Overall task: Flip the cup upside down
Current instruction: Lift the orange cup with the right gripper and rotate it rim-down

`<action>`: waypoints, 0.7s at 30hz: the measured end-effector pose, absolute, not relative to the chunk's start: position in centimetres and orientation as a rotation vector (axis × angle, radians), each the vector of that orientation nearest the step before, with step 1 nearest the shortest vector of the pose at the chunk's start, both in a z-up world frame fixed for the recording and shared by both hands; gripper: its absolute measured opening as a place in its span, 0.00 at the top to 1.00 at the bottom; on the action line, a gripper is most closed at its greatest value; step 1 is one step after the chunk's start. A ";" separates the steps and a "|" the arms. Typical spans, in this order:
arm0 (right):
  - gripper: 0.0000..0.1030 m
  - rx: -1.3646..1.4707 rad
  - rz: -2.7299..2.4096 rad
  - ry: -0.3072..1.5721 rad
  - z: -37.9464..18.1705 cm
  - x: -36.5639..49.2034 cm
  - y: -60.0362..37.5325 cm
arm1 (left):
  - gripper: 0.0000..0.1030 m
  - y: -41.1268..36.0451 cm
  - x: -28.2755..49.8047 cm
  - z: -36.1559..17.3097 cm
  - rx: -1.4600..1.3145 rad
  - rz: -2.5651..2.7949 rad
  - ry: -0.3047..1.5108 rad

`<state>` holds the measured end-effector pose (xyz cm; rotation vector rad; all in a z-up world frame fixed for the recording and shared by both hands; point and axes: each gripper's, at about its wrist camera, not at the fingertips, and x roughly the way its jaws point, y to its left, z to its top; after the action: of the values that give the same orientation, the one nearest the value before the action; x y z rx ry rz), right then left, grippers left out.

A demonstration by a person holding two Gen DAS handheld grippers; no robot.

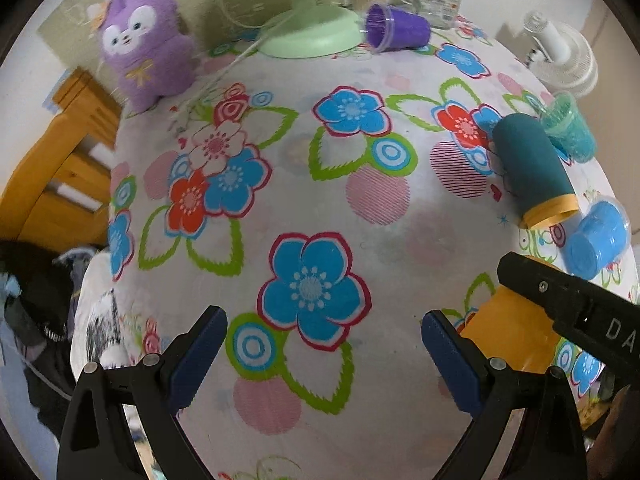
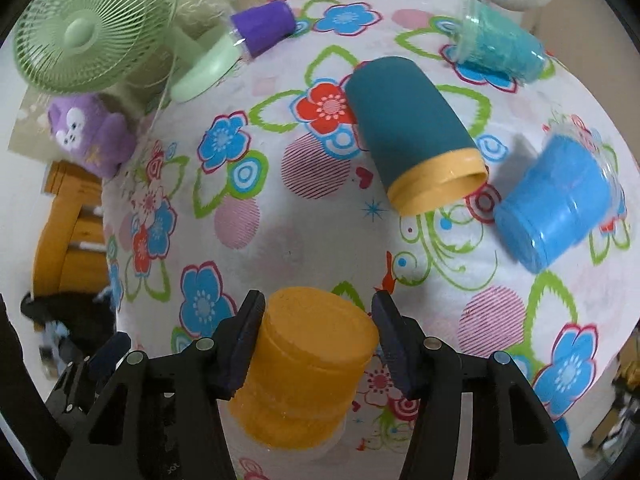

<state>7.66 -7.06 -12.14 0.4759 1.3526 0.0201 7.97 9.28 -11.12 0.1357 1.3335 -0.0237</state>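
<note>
Your left gripper hangs spread wide over the flowered tablecloth, nothing between its pads. To its right your right gripper has its pads on either side of the orange cup, which stands upside down, base up; the left pad touches, while the right shows a sliver of gap. Far right lie the teal cup and blue cup, both tipped over.
</note>
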 end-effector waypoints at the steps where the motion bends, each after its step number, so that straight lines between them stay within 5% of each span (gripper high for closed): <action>1: 0.43 0.459 0.036 1.355 -11.9 7.7 -7.1 | 0.04 9.3 7.7 -10.9 0.124 -0.014 1.336; 21: 0.43 -0.076 0.381 1.438 -10.8 9.1 -6.4 | 0.04 7.1 3.9 -10.7 -0.091 0.169 1.361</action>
<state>9.06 -6.41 -10.80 -0.0764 1.4382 0.3805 3.87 7.09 -10.75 -0.0910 1.3606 0.1692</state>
